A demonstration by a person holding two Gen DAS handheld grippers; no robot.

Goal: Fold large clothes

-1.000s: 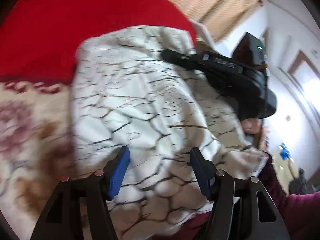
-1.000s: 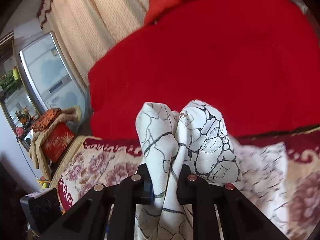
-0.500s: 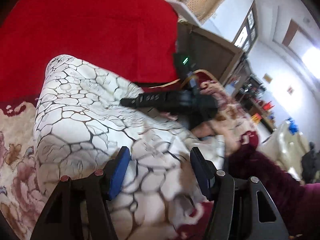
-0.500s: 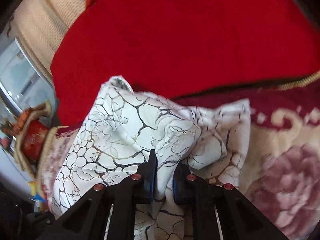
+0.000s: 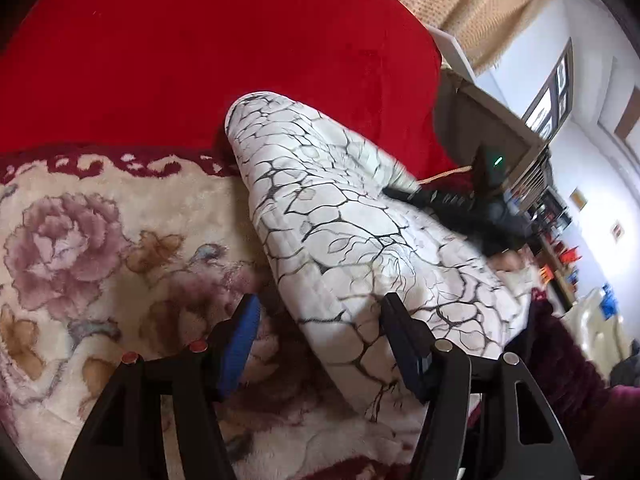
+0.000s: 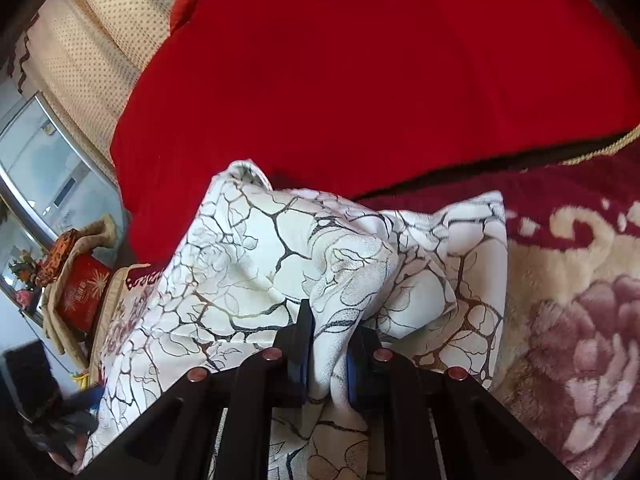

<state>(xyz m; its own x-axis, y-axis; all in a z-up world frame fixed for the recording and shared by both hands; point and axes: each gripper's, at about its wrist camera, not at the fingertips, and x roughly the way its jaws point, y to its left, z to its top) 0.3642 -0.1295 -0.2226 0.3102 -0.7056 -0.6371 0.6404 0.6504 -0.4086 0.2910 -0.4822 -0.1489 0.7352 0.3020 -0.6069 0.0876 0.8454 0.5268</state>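
A white garment with a black crackle and flower print (image 5: 340, 220) lies in a long folded strip on the floral blanket (image 5: 100, 240), its far end against the red cover. My left gripper (image 5: 318, 316) is open over the strip's near edge, holding nothing. My right gripper (image 6: 330, 320) is shut on a bunched fold of the same garment (image 6: 280, 248) and holds it just above the blanket. The right gripper also shows in the left wrist view (image 5: 460, 208), resting on the garment's far right side.
A red cover (image 5: 220, 48) fills the back of the bed. Beige curtains (image 6: 80, 48) hang behind it. A wooden cabinet (image 5: 480, 120) stands at the right. A red box (image 6: 80, 292) on a small stand sits at the left beside a mirror.
My right gripper has lowered the gripped fold towards the blanket. The garment has settled into a flatter strip. My left gripper has stayed open and shifted to the left edge of the strip.
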